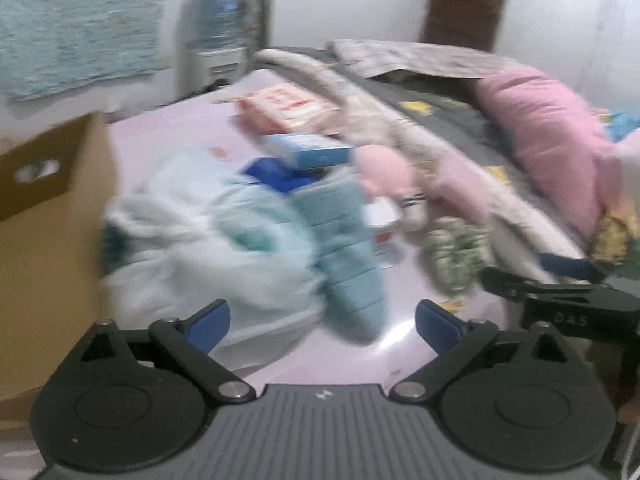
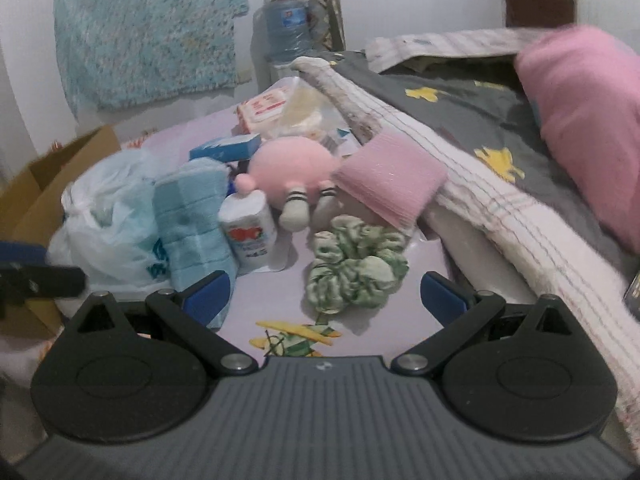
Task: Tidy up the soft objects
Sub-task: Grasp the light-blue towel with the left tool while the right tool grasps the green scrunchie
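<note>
On a lilac sheet (image 2: 360, 332) lie soft things: a folded light-blue towel (image 2: 192, 220), a white plastic bag (image 2: 108, 220), a pink plush toy (image 2: 296, 168), two green scrunchies (image 2: 356, 264) and a folded pink cloth (image 2: 392, 184). My right gripper (image 2: 326, 300) stands open just short of the scrunchies, nothing between its fingers. The left wrist view is blurred; my left gripper (image 1: 322, 326) is open over the near end of the towel (image 1: 344, 248), beside the bag (image 1: 208, 248), and holds nothing. The right gripper (image 1: 560, 300) shows at its right edge.
A cardboard box (image 1: 44, 240) stands at the left. A white bottle (image 2: 248, 232), a blue carton (image 2: 226, 148) and a red-and-white pack (image 2: 264, 112) sit among the soft things. A grey blanket (image 2: 460, 112), a pink pillow (image 2: 588, 120) and a striped cover (image 2: 500, 216) fill the right.
</note>
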